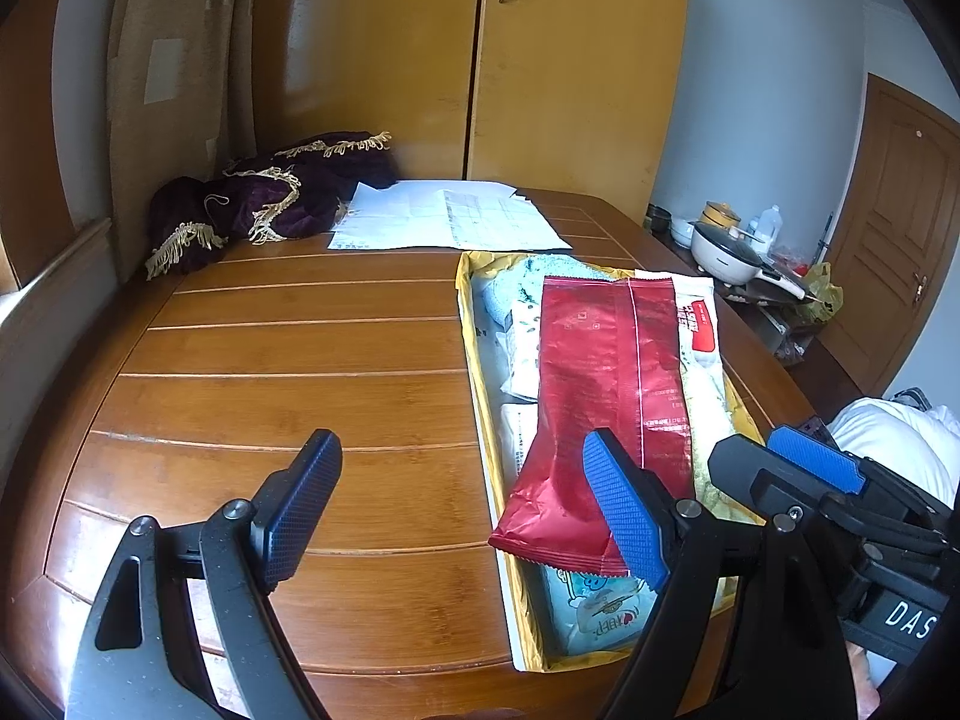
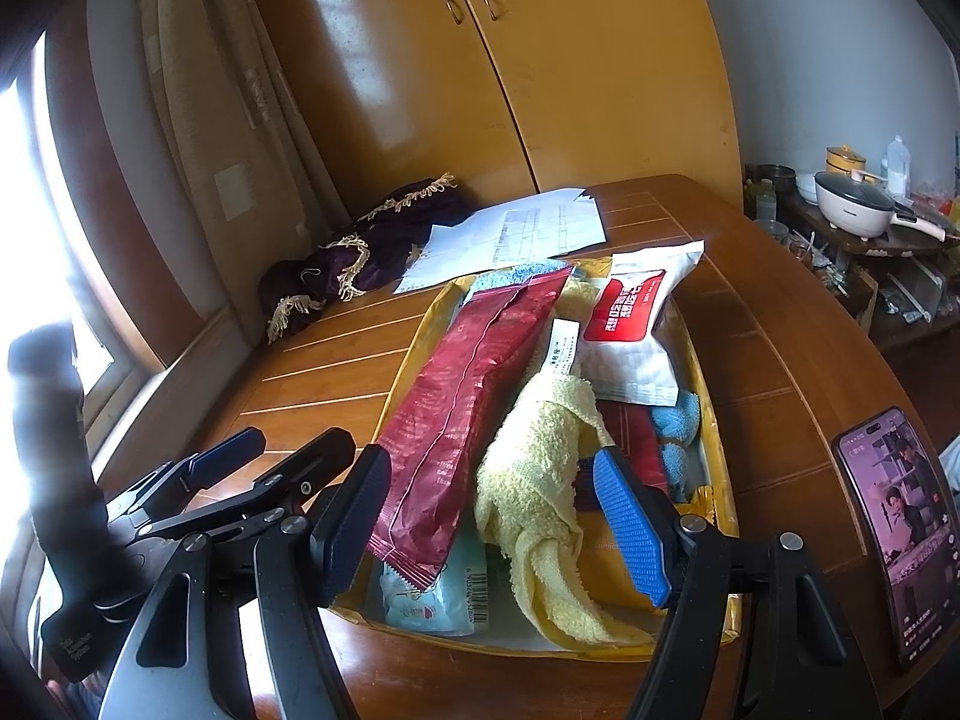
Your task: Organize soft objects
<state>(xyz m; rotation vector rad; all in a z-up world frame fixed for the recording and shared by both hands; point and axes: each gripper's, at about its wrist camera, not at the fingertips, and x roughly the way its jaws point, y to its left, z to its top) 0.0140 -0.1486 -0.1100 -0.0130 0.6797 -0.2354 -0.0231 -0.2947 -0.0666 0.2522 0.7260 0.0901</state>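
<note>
Left wrist view
Left gripper [image 1: 462, 504]: jaws spread wide and holding nothing, low over the table [image 1: 270, 372], with the box just off to its 3 o'clock.
Right finger [image 1: 624, 516]: its blue pad hangs above the near corner of the red packet [image 1: 606, 396]; whether it touches cannot be told.
Box [image 1: 480, 372]: shallow, yellow-lined, at 2 o'clock; holds the red packet on top of white packets and a pale blue tissue pack [image 1: 600, 612].
Right gripper [image 1: 798, 468]: at 3 o'clock beyond the box; open, judging by its own camera.
Risk: the red packet sticks out over the tissue pack, so a sideways nudge from the pad could likely tip it out of the box.

Right wrist view
Right gripper [image 2: 492, 516]: jaws wide apart, empty, straddling the near end of the yellow towel [image 2: 540, 480].
Yellow towel: lies loosely along the box [image 2: 720, 516], one end trailing toward the near rim at 6 o'clock.
White packet [image 2: 636, 324]: at 1 o'clock, leaning on the far end of the towel.
Blue cloth [image 2: 678, 420]: at 2 o'clock, tucked beside the towel.
Phone [image 2: 900, 540]: at 3 o'clock, upright on the table edge.
Risk: pinching only a fold would probably let the towel unroll and drag the red packet [image 2: 468, 408]; a wide swing could knock the phone.
</note>
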